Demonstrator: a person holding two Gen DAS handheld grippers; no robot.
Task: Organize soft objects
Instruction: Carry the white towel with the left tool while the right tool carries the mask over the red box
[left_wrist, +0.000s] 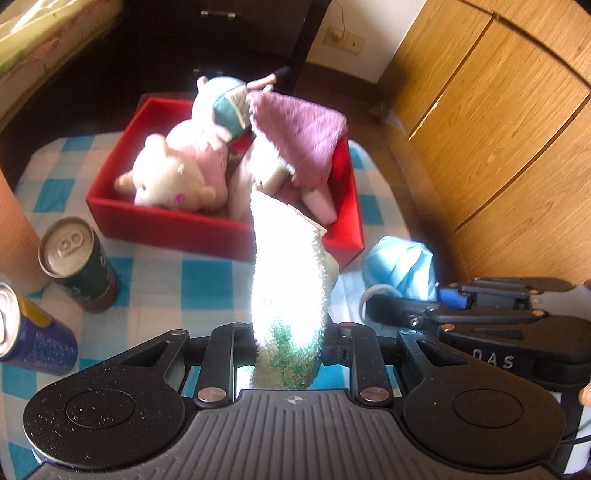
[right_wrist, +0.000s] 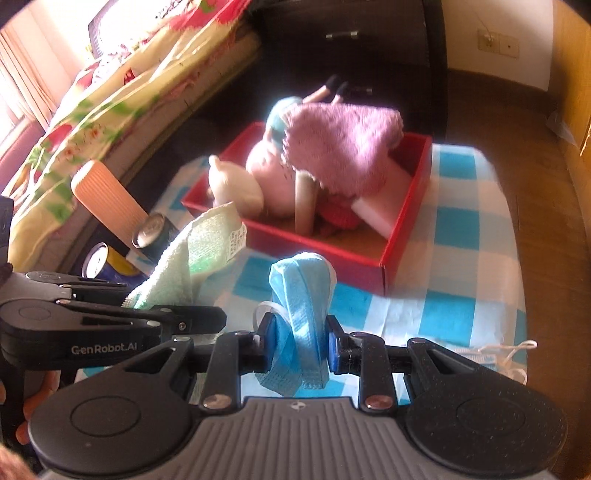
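a home bedroom: a bed (right_wrist: 110, 99) with flowered bedding, wooden wardrobe doors (left_wrist: 498, 122), a dark cabinet (left_wrist: 236, 40), and a desk (left_wrist: 173, 280) under checked cloth.

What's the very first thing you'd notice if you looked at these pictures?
Probably the fluffy pale green towel, glowing in the sun as it sticks up from the shut jaws of the left gripper. Next, the crumpled blue face mask pinched in the right gripper. Behind both, a red cardboard box on the blue-checked tablecloth overflows with plush toys.
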